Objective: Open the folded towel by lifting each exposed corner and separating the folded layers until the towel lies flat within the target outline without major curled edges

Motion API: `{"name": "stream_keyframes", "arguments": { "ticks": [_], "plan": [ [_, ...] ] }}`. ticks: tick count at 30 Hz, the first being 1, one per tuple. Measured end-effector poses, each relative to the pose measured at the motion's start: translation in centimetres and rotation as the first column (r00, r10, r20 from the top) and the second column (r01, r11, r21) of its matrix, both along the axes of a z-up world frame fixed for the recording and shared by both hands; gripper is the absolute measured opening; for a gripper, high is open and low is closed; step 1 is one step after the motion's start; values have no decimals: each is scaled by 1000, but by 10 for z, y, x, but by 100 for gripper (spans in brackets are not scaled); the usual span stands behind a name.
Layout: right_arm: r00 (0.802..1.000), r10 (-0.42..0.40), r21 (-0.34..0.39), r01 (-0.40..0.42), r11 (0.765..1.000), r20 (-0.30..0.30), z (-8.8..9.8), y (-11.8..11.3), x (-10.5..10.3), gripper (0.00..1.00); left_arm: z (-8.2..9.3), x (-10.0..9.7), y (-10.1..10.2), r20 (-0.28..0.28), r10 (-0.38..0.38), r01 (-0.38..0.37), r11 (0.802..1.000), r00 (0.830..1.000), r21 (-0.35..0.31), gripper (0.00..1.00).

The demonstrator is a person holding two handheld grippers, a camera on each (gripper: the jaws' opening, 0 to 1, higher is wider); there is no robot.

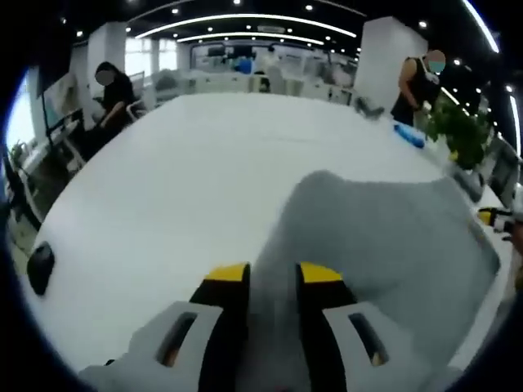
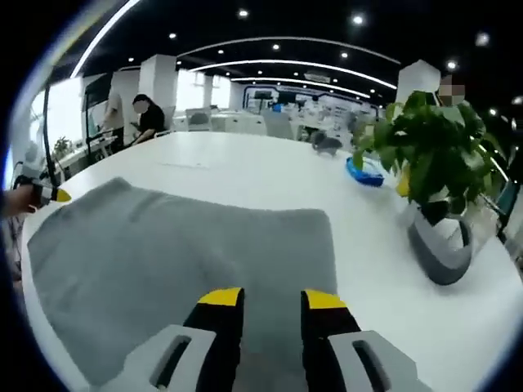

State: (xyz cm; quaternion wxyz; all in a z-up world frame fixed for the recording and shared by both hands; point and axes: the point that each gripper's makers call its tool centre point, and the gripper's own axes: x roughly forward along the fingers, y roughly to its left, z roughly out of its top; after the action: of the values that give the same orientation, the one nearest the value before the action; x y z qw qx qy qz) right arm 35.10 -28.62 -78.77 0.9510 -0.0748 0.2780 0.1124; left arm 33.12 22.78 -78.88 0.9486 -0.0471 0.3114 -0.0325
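1. In the left gripper view, the left tool point(image 1: 274, 282) is pinching a raised fold of the grey towel point(image 1: 392, 237) between its yellow-tipped jaws, with the cloth running up through the narrow gap and draping away to the right.
2. In the right gripper view, the right tool point(image 2: 272, 304) is hovering over the near edge of the towel point(image 2: 180, 253); its jaws are standing apart, and I cannot tell whether any cloth is caught between them.
3. The towel is lying on the white surface point(image 1: 188, 163), mostly spread out in the right gripper view, with its far edge nearly straight and its far right corner rounded.
4. To do this step well, I judge that the held edge should be drawn outward and low, keeping the cloth taut, so the lifted fold is settling flat rather than curling under.
5. The other tool would be helping best by pinning or tensioning the opposite side, since soft cloth is likely to drag.
6. The towel is looking matte, thick and fleecy; the surface is looking smooth, hard and faintly glossy.
7. No target outline is visible.
8. Further off on the right, a leafy potted plant point(image 2: 429, 159) is standing in a rounded grey pot, well apart from the towel, with a small blue object point(image 2: 364, 173) beyond it.
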Motion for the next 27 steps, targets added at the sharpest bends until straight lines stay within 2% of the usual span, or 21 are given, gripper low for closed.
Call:
{"name": "stream_keyframes", "arguments": {
  "ticks": [2,4,6,8,10,13,15,16,19,20,21,23,24,25,26,27],
  "plan": [
    [999,-48,22,48,999,-13,-1,-18,-7,27,6,-8,-13,15,0,0,1000,1000,-28,24],
    [997,-71,49,73,996,-26,-4,-27,-13,29,8,-14,-20,22,1,0,999,1000,-33,24],
    [991,-108,100,115,988,-74,-15,-40,-28,29,10,-23,-33,29,-1,2,999,1000,-38,24],
    [991,-103,88,110,990,-79,-19,-43,-34,28,11,-35,-50,25,12,-10,997,1000,-83,24],
    [991,-105,90,113,990,-85,-23,-45,-37,26,10,-41,-58,17,12,-11,995,1000,-96,24],
    [986,-99,149,120,982,-136,-36,-38,-42,26,6,-56,-77,-9,11,-12,991,1000,-134,27],
    [984,-92,143,113,983,-150,-41,-31,-45,19,2,-62,-86,-9,10,-11,991,1000,-132,28],
    [982,-75,113,96,989,-172,-52,-27,-48,16,-6,-69,-96,-2,6,-6,993,1000,-117,27],
    [980,-94,149,122,981,-178,-48,-25,-43,6,-19,-76,-107,-21,22,-26,984,1000,-178,26],
    [980,-94,138,119,983,-177,-47,-25,-43,5,-22,-77,-109,-29,10,-15,982,1000,-188,26],
    [980,-88,124,112,986,-180,-45,-25,-42,4,-22,-77,-110,-63,-17,6,983,998,-182,25],
    [982,-64,100,83,992,-176,-41,-21,-40,3,-19,-69,-99,2,13,-13,992,1000,-129,24],
    [984,-58,97,76,992,-170,-36,-18,-39,2,-26,-71,-101,-22,-5,3,992,1000,-124,25],
    [986,-53,95,68,993,-158,-30,-15,-38,2,-33,-76,-102,-79,-26,17,992,997,-122,24],
    [990,-42,93,54,994,-132,-20,-9,-35,2,-38,-81,-103,-112,-38,25,993,993,-118,24],
    [992,-36,94,48,994,-122,-17,-7,-34,2,-41,-83,-103,-115,-48,36,994,992,-100,23]
  ]
}}
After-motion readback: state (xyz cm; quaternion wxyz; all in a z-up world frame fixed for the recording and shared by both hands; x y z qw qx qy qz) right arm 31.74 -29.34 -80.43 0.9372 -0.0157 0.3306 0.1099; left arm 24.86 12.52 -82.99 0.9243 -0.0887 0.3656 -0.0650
